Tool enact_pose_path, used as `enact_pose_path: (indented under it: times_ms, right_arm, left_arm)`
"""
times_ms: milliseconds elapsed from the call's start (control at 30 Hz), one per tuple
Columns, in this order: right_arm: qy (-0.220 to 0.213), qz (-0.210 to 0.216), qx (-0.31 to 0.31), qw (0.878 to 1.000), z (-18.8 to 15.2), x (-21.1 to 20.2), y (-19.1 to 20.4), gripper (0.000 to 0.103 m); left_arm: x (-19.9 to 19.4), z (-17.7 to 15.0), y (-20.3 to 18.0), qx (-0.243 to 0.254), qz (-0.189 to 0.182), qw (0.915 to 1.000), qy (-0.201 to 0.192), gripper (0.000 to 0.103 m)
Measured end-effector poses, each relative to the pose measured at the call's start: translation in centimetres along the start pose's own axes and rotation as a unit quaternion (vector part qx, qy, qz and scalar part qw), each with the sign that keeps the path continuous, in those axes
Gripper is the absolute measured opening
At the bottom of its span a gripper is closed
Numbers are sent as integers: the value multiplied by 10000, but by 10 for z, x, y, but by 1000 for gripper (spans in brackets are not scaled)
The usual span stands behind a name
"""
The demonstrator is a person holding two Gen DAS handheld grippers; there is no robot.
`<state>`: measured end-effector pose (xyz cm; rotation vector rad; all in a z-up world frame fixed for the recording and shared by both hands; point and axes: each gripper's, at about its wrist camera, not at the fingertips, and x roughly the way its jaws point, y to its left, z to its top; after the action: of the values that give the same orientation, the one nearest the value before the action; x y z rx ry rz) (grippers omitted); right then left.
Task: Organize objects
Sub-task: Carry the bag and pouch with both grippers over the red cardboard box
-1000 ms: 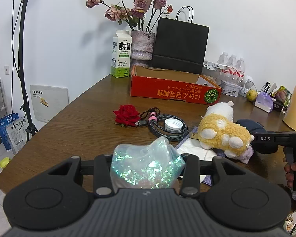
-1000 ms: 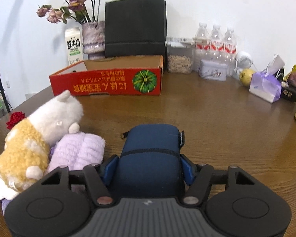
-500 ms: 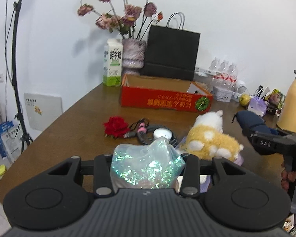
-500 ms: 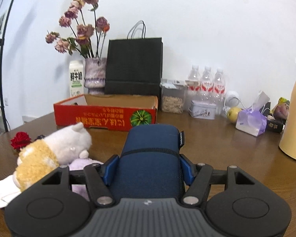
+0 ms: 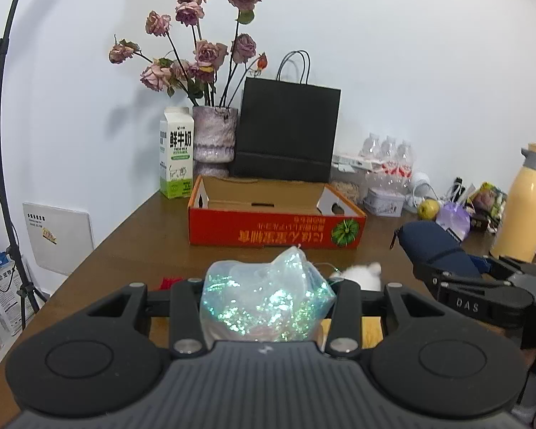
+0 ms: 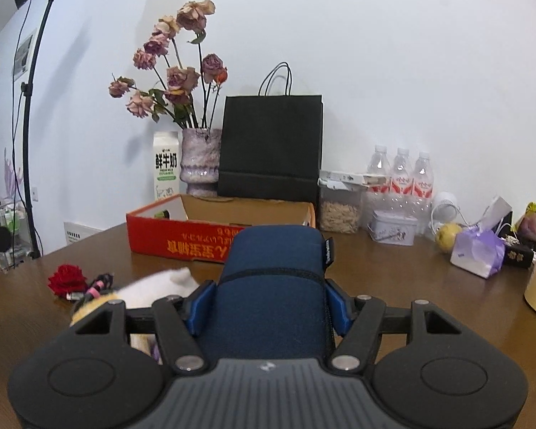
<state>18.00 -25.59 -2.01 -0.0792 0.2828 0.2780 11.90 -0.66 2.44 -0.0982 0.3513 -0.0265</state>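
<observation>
The left gripper [image 5: 266,304] sits at the bottom centre of its own view, its two fingers pressed against the sides of a clear bag [image 5: 264,300] stuffed with glittery, iridescent shreds. The bag bulges up between the fingers and hangs clear of the brown table [image 5: 132,246].

The right gripper [image 6: 269,302] fills the bottom of its own view and clamps a dark blue pouch [image 6: 275,279] between blue finger pads [image 6: 201,302]; the pouch sticks forward, its far end covering part of the red box behind it. In the left view that same gripper shows at the right edge, with the pouch's rounded end pointing toward the centre of the frame.

An open red cardboard box [image 5: 275,223] (printed text upside down, a green pumpkin picture on its front) sits on the table in the middle of both views, beyond both held things. Behind it, against the white wall, stand a milk carton [image 5: 176,157], a vase of dried pink roses [image 5: 214,139] and a black paper bag [image 5: 286,136].

In the lower left of the right view lie a red rose [image 6: 67,279], a bit of cable [image 6: 98,284] just beside it and a white and yellow plush toy [image 6: 150,287], partly hidden by the gripper. To the right in that view are water bottles [image 6: 402,178], a small tin [image 6: 393,230], an apple [image 6: 446,236] and a purple tissue pack [image 6: 477,252]. A yellow flask [image 5: 525,203] stands at the right edge of the left view.
</observation>
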Motion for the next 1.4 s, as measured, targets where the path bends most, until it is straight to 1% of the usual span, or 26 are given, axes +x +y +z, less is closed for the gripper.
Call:
enact_pose_path:
  times_ms: [167,333,700,1067,1267,1400]
  right_arm:
    - [-53,68,-49,10000,16,7,1,63]
    - [-34,306,21,9995,32,21,0,63]
    - [-69,526,18,9986,54,62,7,63]
    - [-140,557,159,9982,73,102,8,63]
    - [-226,560,220,9979,83,122,10,63]
    - [-246,578,218,9978,89,136,11,63]
  left_arm:
    - [15,16,-3,-61,0,9999,-105,42]
    - [31,31,-11,3,24,9997,-226,42]
    - [78,51,-20,12,-18,9998,-213,42]
    - [131,75,-23,-60,41,9997,-222,42]
    - [159,85,-22,-259,50,9995,-191,42]
    - [177,92,-19,-345,124,9992,-183,42]
